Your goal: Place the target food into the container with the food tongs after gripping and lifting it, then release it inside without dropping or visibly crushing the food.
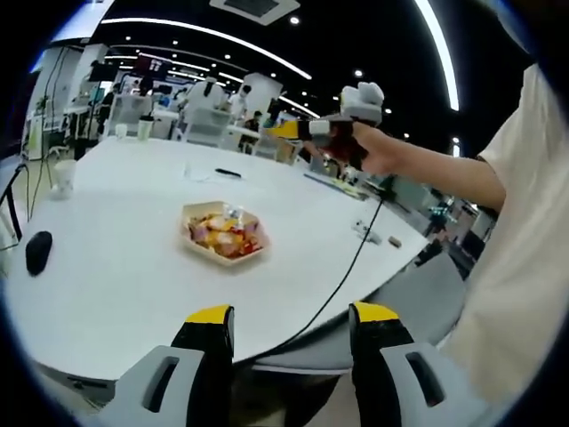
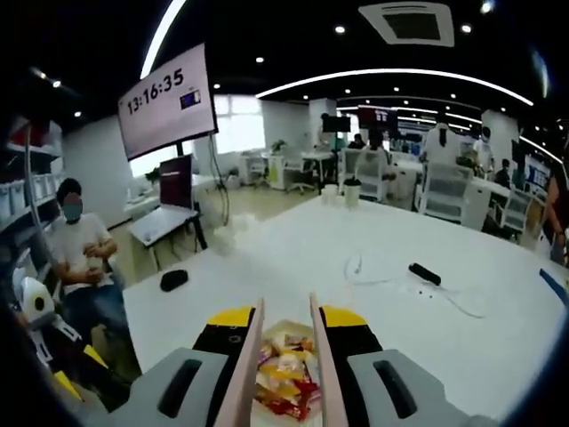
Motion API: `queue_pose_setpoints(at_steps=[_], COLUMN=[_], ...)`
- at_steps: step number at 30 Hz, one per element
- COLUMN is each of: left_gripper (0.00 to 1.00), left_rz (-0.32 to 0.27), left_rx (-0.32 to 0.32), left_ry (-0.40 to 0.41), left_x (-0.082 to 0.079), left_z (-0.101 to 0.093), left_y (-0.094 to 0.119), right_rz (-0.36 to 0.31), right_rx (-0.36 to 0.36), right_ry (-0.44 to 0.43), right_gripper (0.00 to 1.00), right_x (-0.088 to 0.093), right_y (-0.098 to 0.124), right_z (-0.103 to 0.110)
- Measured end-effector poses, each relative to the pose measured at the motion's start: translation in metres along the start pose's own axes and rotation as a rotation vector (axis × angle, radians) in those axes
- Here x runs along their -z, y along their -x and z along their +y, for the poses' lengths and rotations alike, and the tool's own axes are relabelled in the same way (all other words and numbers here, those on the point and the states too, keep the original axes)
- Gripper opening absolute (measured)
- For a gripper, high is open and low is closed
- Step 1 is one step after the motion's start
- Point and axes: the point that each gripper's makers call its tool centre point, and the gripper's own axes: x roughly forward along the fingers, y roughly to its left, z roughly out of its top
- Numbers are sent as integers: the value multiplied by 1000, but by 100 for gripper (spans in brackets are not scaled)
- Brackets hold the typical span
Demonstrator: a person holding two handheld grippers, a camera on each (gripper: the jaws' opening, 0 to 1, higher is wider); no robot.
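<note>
A beige paper tray (image 1: 224,233) holding several colourful wrapped snacks sits mid-table in the left gripper view. My left gripper (image 1: 292,317) hovers over the table's near edge, short of the tray, open with nothing between its yellow-tipped jaws. A hand holds my right gripper (image 1: 295,130) high above the table's far side. In the right gripper view, my right gripper (image 2: 284,322) is shut on the food tongs (image 2: 244,369), whose two pale arms stand apart. The snack tray (image 2: 284,384) lies directly below the tong arms. Whether the tongs touch the snacks is hidden.
A black mouse (image 1: 38,252) lies at the table's left, with a cup (image 1: 62,173) behind it. A black pen (image 1: 228,173) lies beyond the tray. A cable (image 1: 342,280) hangs across the table's near edge. A seated person (image 2: 76,253) is off the table's left.
</note>
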Motion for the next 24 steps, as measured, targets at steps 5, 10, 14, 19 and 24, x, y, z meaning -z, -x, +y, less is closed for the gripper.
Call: queue_pose_setpoints(at_steps=[5,10,14,19,24], left_gripper=[51,51,51,50,49], left_rz=[17,34,40,53,34], left_rx=[35,76,99,128,146], left_ry=[-29,-61,-79,-120,-151], left_x=[-3,-8,-13,-24,-45], left_z=[-9,-20,-28,-36,-37], left_y=[-11,-24,-32,-39,-43], right_rz=[-6,-20,-33,-57,-77], right_rx=[0,-13,-31,-91,-222], right_ry=[-26,-49,-76,-107,-112], right_gripper=[27,28,28,28,29], right_x=[5,7,10,17,22], right_y=[15,35,50,68,87], right_z=[-5,-12,-13,-5,20])
